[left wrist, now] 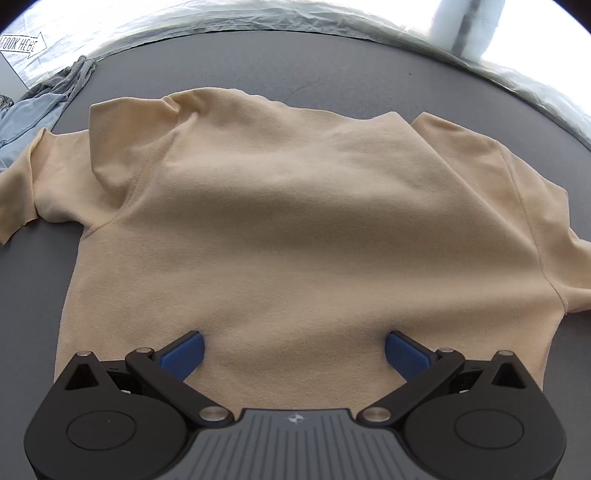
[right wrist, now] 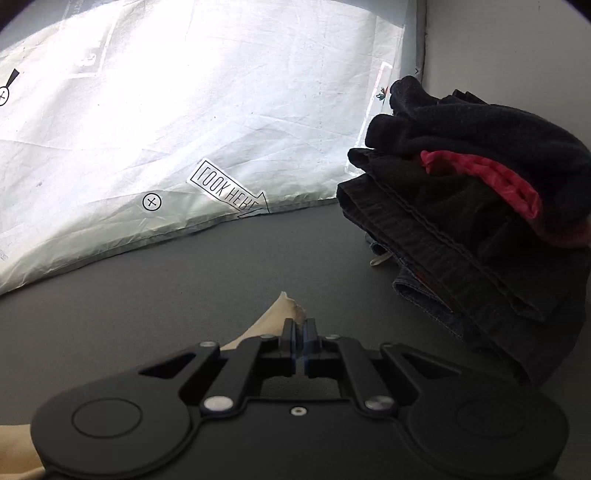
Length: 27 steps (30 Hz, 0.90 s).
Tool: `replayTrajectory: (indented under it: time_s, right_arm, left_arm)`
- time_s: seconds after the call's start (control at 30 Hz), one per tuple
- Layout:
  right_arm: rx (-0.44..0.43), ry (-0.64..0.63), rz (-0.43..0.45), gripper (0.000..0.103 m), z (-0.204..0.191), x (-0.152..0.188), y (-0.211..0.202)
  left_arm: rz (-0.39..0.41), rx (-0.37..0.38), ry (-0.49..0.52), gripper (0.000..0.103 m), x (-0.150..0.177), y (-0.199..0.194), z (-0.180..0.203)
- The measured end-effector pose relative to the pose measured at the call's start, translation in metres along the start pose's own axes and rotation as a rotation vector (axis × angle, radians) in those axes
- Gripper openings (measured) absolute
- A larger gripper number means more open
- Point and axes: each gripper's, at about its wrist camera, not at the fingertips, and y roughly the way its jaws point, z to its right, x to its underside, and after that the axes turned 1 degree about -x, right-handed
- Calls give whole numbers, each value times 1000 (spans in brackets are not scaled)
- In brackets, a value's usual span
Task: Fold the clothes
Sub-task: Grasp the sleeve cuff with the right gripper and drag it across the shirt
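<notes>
The left gripper (left wrist: 294,350) hangs wide apart over the beige shirt (left wrist: 295,221), spread mid-tabletop (left wrist: 332,66). The right gripper (right wrist: 300,332) is clenched on a shirt edge (right wrist: 280,314). Dark folded clothes (right wrist: 461,206) sit at the grey tabletop's far corner, against a white sheet (right wrist: 184,110).

The grey table surface (left wrist: 332,62) beyond the beige sweatshirt (left wrist: 288,221) is left bare up to the crinkled white sheet (left wrist: 229,18), so passage is allowed there. The far left corner is blocked by a grey and blue garment heap (left wrist: 44,107). In the right wrist view, the right side is obstructed by a tall pile of dark clothes (right wrist: 472,206); open tabletop (right wrist: 166,280) is found to its left.
</notes>
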Motion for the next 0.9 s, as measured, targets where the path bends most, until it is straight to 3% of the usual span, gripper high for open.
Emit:
replayTrajectory:
  time_s: [0.07, 0.2, 0.23, 0.33, 0.43, 0.53, 0.7, 0.87, 0.9]
  right_arm:
    - [16, 15, -48, 4, 25, 15, -10]
    - [22, -25, -188, 4, 38, 57, -7]
    - [37, -31, -187, 6, 38, 63, -11]
    - [101, -35, -197, 25, 32, 66, -18]
    - [68, -6, -156, 29, 21, 57, -28]
    - [-70, -56, -130, 33, -12, 47, -36]
    - [-368, -200, -141, 35, -99, 41, -48]
    - [-670, -279, -162, 46, -193, 46, -53]
    - [-708, -294, -168, 46, -208, 48, -51]
  left_arm:
    - [8, -3, -5, 103, 2, -2, 0]
    - [11, -1, -4, 103, 4, 1, -4]
    - [11, -1, -4, 103, 4, 3, -5]
    - [21, -1, -4, 103, 6, 3, -6]
    - [20, 3, 4, 103, 4, 3, -7]
    - [29, 4, 43, 103, -3, 2, -9]
    - [243, -77, 249, 99, -32, -21, -25]
    - [354, -61, 388, 99, -95, 0, -50]
    - [347, -59, 406, 99, -107, 9, -54]
